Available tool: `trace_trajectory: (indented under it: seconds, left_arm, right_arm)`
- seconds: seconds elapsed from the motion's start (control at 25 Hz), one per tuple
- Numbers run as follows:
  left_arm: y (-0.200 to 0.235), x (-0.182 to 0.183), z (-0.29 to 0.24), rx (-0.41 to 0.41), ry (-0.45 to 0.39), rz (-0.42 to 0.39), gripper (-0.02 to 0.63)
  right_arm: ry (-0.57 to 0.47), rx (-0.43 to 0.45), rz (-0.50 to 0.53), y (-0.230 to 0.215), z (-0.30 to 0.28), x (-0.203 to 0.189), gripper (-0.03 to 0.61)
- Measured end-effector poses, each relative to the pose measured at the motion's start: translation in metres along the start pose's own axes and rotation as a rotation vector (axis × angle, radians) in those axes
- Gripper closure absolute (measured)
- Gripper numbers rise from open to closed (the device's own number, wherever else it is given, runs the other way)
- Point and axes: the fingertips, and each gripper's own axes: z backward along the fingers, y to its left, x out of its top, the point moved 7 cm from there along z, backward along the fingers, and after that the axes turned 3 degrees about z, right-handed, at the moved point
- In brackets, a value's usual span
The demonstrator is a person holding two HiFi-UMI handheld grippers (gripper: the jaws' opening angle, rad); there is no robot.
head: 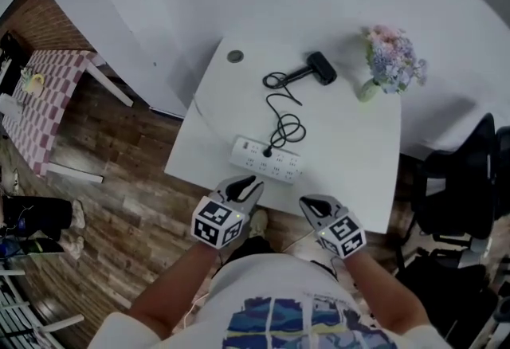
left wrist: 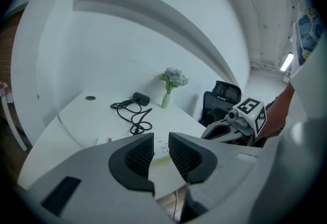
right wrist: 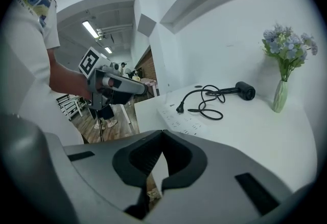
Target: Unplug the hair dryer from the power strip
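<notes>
Two grippers hover at the counter's (head: 351, 156) near edge, just short of the power strip (head: 280, 167). The left gripper (head: 253, 182) fingers (left wrist: 138, 154) stand slightly apart, empty. The right gripper (head: 307, 202) fingers (right wrist: 140, 156) are closed on nothing. The hair dryer (head: 321, 68) lies at the far side, its cord (head: 283, 120) looping back to the plug (head: 267, 152) on the strip.

White table (head: 358, 156), wooden floor (head: 119, 204)

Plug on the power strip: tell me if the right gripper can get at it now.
Probably yes. The plug stands on the power strip just ahead of the right gripper, with nothing between them. Its jaws are together, so they would have to open first.
</notes>
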Motion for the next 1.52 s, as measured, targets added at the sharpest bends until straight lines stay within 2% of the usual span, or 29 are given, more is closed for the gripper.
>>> trace_trajectory:
  seconds: [0.24,0.6,1.12,1.52]
  left_arm:
    - [0.038,0.013,-0.03,-0.05,0.052,-0.035,0.537]
    - [0.069,0.023,-0.076,-0.13,0.136,-0.089,0.534]
    - [0.08,0.014,-0.118,-0.2,0.23,-0.154,0.517]
    - [0.083,0.004,-0.136,-0.213,0.275,-0.16,0.517]
  right_arm:
    - [0.079,-0.038,-0.01,-0.017,-0.036,0.002,0.588]
    - [0.106,-0.076,-0.024,-0.036,-0.075,0.005,0.588]
    - [0.112,-0.117,-0.087,-0.045,-0.094,-0.002,0.588]
    - [0.121,-0.124,-0.088,-0.045,-0.101,-0.006,0.586]
